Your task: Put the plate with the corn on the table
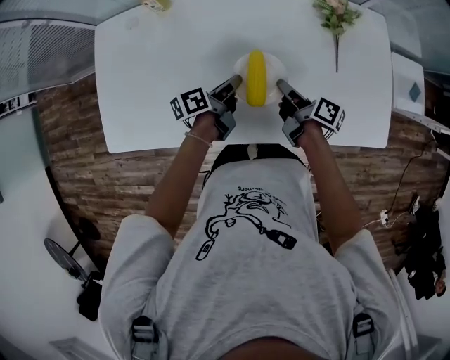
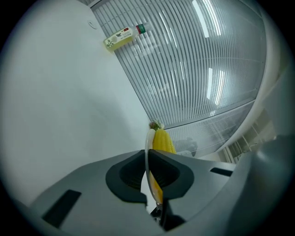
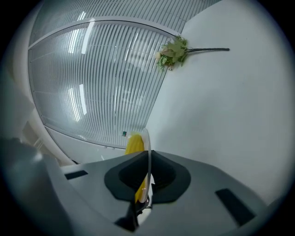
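Observation:
A small white plate [image 1: 275, 67] carries a yellow corn cob [image 1: 257, 76] over the middle of the white table [image 1: 155, 77]. My left gripper [image 1: 237, 80] is shut on the plate's left rim, and my right gripper [image 1: 280, 84] is shut on its right rim. In the left gripper view the thin plate rim [image 2: 148, 140] runs edge-on between the jaws of the left gripper [image 2: 148, 160], with the corn [image 2: 163, 140] just beyond. The right gripper view shows the plate rim [image 3: 148, 138] the same way in the right gripper [image 3: 148, 160], corn [image 3: 134, 144] behind it. Whether the plate touches the table I cannot tell.
A flower sprig [image 1: 336, 17] lies at the table's far right, and the same flower sprig [image 3: 174, 51] shows in the right gripper view. A small yellowish tube [image 2: 120, 38] lies at the far left. The table's near edge is by my forearms, with wood floor below and a black stand [image 1: 67, 260] at left.

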Demonstrator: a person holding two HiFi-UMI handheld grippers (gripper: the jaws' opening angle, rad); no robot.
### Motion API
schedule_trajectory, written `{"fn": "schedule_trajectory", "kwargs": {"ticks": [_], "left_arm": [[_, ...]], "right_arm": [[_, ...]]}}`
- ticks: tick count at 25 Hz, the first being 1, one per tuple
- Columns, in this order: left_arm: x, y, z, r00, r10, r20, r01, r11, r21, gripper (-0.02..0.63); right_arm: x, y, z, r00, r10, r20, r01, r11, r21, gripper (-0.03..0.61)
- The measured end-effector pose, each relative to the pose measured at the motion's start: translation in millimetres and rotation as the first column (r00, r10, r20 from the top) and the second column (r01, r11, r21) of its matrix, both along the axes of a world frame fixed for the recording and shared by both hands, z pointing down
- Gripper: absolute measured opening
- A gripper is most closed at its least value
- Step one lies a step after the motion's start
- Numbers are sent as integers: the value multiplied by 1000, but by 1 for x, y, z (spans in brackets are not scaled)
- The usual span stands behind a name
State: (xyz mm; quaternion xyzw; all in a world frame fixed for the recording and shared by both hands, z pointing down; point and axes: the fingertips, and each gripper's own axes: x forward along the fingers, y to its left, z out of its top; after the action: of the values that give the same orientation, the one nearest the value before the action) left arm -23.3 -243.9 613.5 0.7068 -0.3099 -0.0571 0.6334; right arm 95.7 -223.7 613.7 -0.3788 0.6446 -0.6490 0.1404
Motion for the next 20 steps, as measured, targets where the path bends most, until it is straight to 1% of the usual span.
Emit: {"fn": "schedule_trajectory", "kwargs": {"ticks": [7, 11, 20], "left_arm": [[5, 0, 37, 998, 37, 53, -35, 999, -26, 38], [8, -3, 56, 992, 69, 105, -66, 997, -37, 46], [10, -11, 80, 976, 100, 194, -91, 994, -54, 57]], "right_arm": [[5, 0, 36, 1000, 4, 1, -4, 999, -43, 15], [7, -3, 56, 1000, 10, -3, -10, 997, -73, 15], [10, -11, 83, 999, 7, -37, -12, 991, -130, 20]]}}
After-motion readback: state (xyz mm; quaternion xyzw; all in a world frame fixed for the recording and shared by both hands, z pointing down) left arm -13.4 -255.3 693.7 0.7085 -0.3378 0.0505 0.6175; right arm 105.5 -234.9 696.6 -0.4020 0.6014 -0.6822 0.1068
